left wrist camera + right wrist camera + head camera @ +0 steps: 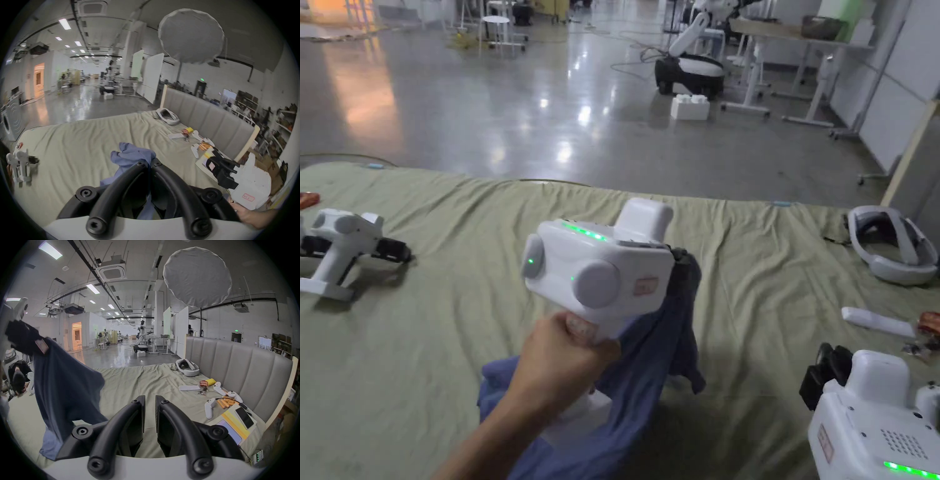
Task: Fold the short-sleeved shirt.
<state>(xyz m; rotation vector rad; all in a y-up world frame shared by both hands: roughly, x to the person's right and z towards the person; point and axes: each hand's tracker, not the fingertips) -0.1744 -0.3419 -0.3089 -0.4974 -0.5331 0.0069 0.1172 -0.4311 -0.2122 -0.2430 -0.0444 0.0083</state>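
A blue short-sleeved shirt (650, 369) hangs bunched from my left gripper (682, 257), which a hand holds up over the middle of the green bed sheet (425, 350). In the left gripper view the jaws of this gripper (150, 162) are shut on a fold of the shirt (133, 154). The right gripper view shows the shirt (65, 386) draping down to the sheet from the left gripper (40, 345). My right gripper (831, 369) is low at the right, apart from the shirt. Its jaws (149, 402) stand a narrow gap apart with nothing between them.
A spare white gripper (344, 250) lies on the sheet's left side. A white headset (894, 244), a white remote (878, 322), game controllers (209, 407), orange batteries (224, 403) and a phone (244, 417) lie by the grey headboard (243, 361).
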